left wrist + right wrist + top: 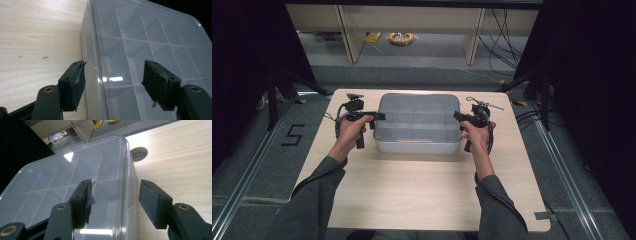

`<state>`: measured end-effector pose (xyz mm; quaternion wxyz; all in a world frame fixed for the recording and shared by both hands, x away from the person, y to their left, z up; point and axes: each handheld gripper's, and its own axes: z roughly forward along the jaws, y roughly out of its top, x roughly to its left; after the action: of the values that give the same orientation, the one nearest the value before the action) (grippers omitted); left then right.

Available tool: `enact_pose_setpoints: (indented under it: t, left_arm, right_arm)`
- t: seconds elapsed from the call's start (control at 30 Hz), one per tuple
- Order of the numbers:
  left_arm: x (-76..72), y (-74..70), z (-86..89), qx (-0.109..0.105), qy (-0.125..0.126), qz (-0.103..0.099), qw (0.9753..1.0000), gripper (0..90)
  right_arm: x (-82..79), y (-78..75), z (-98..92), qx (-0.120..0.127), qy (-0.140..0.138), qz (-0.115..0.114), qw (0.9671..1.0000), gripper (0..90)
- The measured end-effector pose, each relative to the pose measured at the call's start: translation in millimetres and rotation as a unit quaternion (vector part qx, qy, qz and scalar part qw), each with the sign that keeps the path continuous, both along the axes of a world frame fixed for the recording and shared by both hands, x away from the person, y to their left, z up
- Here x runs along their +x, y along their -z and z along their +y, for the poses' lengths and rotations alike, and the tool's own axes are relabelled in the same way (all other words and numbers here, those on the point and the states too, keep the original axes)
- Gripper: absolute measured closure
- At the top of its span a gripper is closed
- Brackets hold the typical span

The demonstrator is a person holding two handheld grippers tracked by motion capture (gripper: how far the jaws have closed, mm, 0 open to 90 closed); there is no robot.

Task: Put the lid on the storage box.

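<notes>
Where the pale wood-grain desk [422, 185] is lit, dark curtains and a grey floor are seen around it. One clear plastic box [418, 122], rectangular with rounded corners and divided into what seem twelve compartments, is set at the middle. The left tongs [379, 116] and right tongs [457, 116] are held open, each astride a box end.

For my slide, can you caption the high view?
Two hand-held grippers, left gripper and right gripper, flank a clear lidded compartment box on a wooden table.
</notes>
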<state>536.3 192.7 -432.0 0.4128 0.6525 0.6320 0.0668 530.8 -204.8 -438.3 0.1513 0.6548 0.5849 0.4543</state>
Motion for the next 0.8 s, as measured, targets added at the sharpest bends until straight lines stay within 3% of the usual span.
enact_pose_setpoints:
  t: [0.07, 0.1, 0.17, 0.2, 0.33, 0.5, 0.53, 0.6, 0.63, 0.7, 0.73, 0.8]
  left_arm:
    - [-5.0, 0.8, 2.5, -0.006, 0.002, -0.001, 1.0000, 32.9]
    - [-10.7, 2.5, 5.8, -0.008, 0.008, 0.000, 0.9999, 31.4]
    - [-13.2, 3.3, 7.5, -0.005, 0.015, -0.002, 0.9999, 30.7]
    - [-15.8, 3.4, 6.9, -0.010, 0.013, 0.001, 0.9999, 30.6]
    - [-27.8, 5.4, 10.5, -0.011, 0.030, -0.013, 0.9994, 30.0]
    - [-34.6, 7.9, 12.0, -0.008, 0.041, -0.014, 0.9990, 29.5]
    - [-38.5, 9.4, 11.4, -0.014, 0.041, -0.017, 0.9989, 29.3]
    - [-42.3, 10.6, 10.4, -0.023, 0.042, -0.020, 0.9987, 28.8]
    - [-44.7, 10.9, 10.9, -0.024, 0.043, -0.019, 0.9986, 28.8]
    - [-46.6, 11.6, 10.6, -0.025, 0.043, -0.023, 0.9985, 28.8]
    - [-49.7, 12.1, 10.3, -0.027, 0.043, -0.025, 0.9984, 28.8]
    - [-55.1, 12.9, 10.5, -0.030, 0.050, -0.027, 0.9980, 28.7]
  right_arm:
    - [-2.1, -1.0, -1.9, -0.009, -0.007, -0.007, 0.9999, 42.7]
    - [-3.5, 0.1, -7.4, -0.025, -0.024, -0.023, 0.9991, 41.6]
    - [-5.5, 0.1, -8.7, -0.026, -0.021, -0.024, 0.9991, 41.2]
    - [-8.2, -0.8, -6.9, -0.009, -0.013, -0.016, 0.9997, 41.2]
    - [-16.4, -0.7, -11.9, -0.006, -0.024, -0.018, 0.9995, 40.6]
    - [-24.7, -2.3, -11.6, 0.001, -0.037, -0.015, 0.9992, 39.7]
    - [-23.2, 0.2, -14.9, -0.029, -0.055, -0.042, 0.9972, 39.4]
    - [-28.8, -2.3, -10.1, -0.006, -0.044, -0.021, 0.9988, 38.5]
    - [-28.4, -0.6, -12.6, -0.027, -0.055, -0.035, 0.9975, 38.1]
    - [-30.2, -0.3, -12.3, -0.027, -0.057, -0.035, 0.9974, 37.6]
    - [-32.9, -1.1, -9.2, -0.014, -0.048, -0.023, 0.9984, 37.1]
    - [-35.2, 1.4, -11.4, -0.030, -0.063, -0.034, 0.9970, 36.1]
